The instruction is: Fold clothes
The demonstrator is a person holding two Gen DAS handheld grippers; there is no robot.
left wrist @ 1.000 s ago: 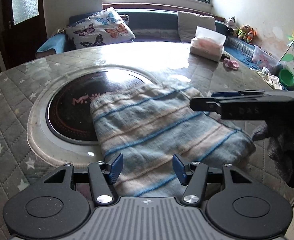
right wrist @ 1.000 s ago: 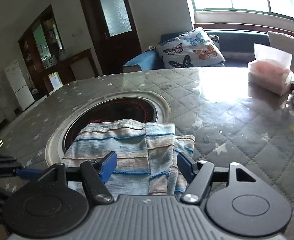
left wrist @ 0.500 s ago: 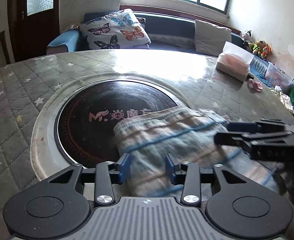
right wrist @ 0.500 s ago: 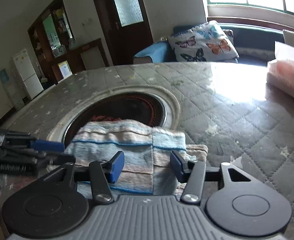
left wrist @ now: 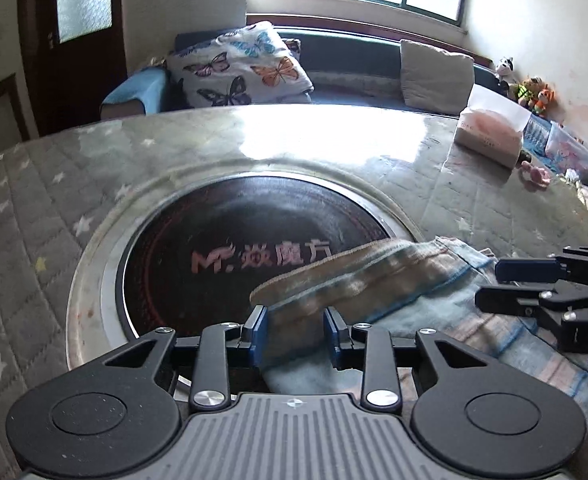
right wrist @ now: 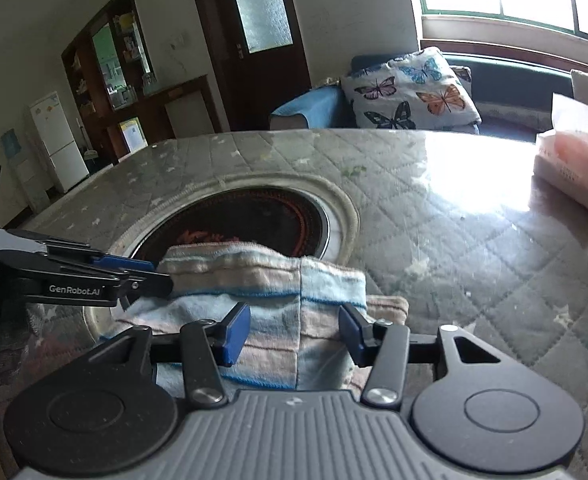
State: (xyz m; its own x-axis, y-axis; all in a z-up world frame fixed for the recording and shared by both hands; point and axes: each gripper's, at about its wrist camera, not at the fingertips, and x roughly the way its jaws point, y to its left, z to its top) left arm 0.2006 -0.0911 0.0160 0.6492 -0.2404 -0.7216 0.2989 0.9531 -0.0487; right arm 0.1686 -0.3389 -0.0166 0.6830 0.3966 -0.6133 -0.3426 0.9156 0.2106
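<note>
A folded knit garment [left wrist: 393, 284] with blue, pale and beige stripes lies on the round table, partly over the dark hotplate [left wrist: 230, 256]. My left gripper [left wrist: 295, 330] has its fingers either side of the garment's near left edge, a gap still showing to the cloth. My right gripper [right wrist: 295, 330] straddles the garment's [right wrist: 270, 280] other end, its jaws wider apart. Each gripper shows from the side in the other's view: the right one [left wrist: 541, 284], the left one [right wrist: 126, 276].
The table has a grey quilted star-pattern cover [left wrist: 34, 216] under glass. A tissue box [left wrist: 489, 136] and a small pink item [left wrist: 535, 174] sit at the far right. A sofa with a butterfly pillow [left wrist: 238, 68] stands behind the table.
Both grippers have narrowed around the garment's ends and the cloth's near edge has lifted and bunched. The left gripper's view has shifted left toward the hotplate.
</note>
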